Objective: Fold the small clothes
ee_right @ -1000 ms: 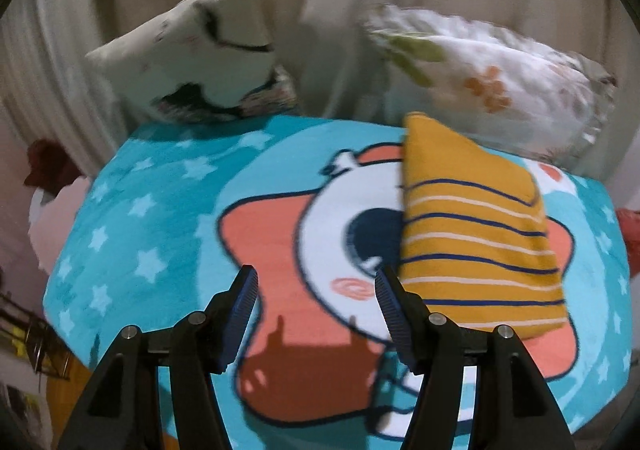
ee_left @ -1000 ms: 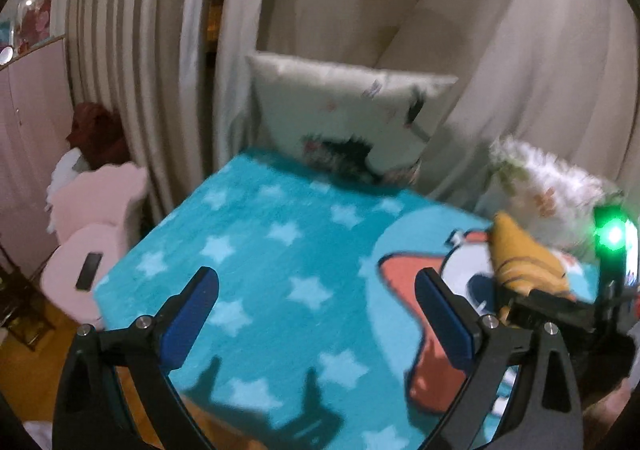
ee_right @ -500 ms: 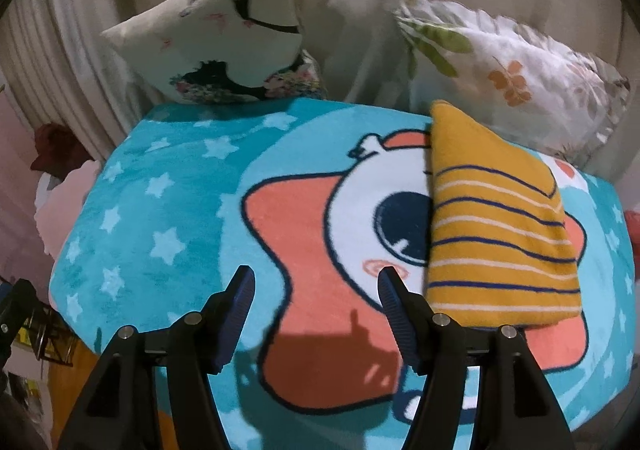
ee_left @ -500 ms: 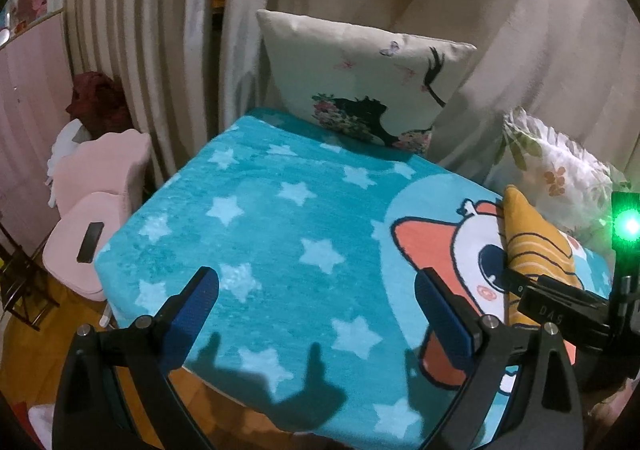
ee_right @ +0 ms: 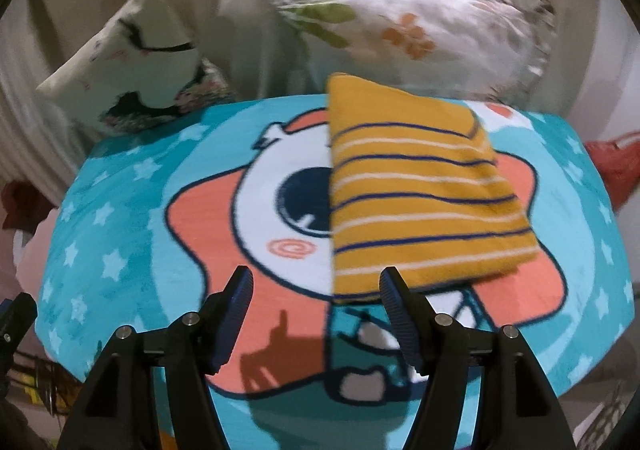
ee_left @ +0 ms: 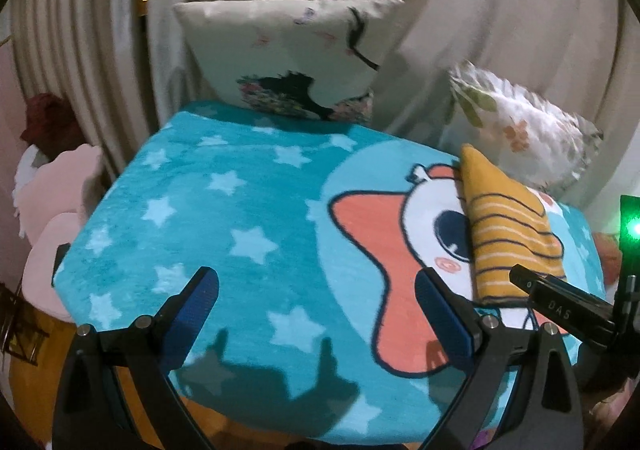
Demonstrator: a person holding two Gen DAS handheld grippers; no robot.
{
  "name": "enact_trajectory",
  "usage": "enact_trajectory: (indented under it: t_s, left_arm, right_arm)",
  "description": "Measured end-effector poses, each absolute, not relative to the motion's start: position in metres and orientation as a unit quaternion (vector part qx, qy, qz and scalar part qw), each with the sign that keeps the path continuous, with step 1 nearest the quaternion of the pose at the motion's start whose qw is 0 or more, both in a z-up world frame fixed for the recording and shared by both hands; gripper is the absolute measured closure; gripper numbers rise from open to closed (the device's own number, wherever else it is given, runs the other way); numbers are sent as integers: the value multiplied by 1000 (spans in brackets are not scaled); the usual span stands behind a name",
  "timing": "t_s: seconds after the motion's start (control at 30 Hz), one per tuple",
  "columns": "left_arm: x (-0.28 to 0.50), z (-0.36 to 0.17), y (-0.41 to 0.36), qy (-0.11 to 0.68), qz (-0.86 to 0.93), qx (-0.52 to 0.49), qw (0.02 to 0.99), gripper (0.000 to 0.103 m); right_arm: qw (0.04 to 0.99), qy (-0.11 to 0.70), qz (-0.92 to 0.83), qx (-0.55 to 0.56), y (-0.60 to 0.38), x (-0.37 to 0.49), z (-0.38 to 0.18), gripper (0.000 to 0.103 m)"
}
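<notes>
so, one folded mustard-yellow garment with navy and white stripes point(ee_right: 416, 194) lies flat on the teal star-printed fleece blanket point(ee_right: 120, 234), at about 1 o'clock from the right gripper point(ee_right: 316, 302), whose jaws stand apart and hold nothing. the left gripper point(ee_left: 316, 306) is likewise spread wide and empty, the garment at its 2 o'clock. two pillows sit at 12 o'clock: one cream bird-print pillow point(ee_left: 288, 58) and one white floral pillow point(ee_right: 416, 26).
</notes>
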State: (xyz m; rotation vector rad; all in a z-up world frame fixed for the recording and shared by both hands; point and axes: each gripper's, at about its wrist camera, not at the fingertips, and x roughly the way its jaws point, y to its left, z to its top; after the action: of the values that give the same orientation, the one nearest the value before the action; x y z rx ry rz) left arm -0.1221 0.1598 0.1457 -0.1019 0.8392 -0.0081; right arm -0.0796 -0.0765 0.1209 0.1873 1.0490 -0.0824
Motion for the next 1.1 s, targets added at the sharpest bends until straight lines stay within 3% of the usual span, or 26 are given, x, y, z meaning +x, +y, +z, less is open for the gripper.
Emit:
enact_trajectory:
  t_s: [0.4, 1.1]
  left_arm:
    - [-119, 147, 127, 406, -55, -29, 912, 5]
    - [-100, 136, 131, 424, -40, -39, 904, 5]
  right_arm:
    - [850, 498, -114, 127, -122, -112, 119, 31]
    - [851, 506, -92, 108, -106, -92, 110, 28]
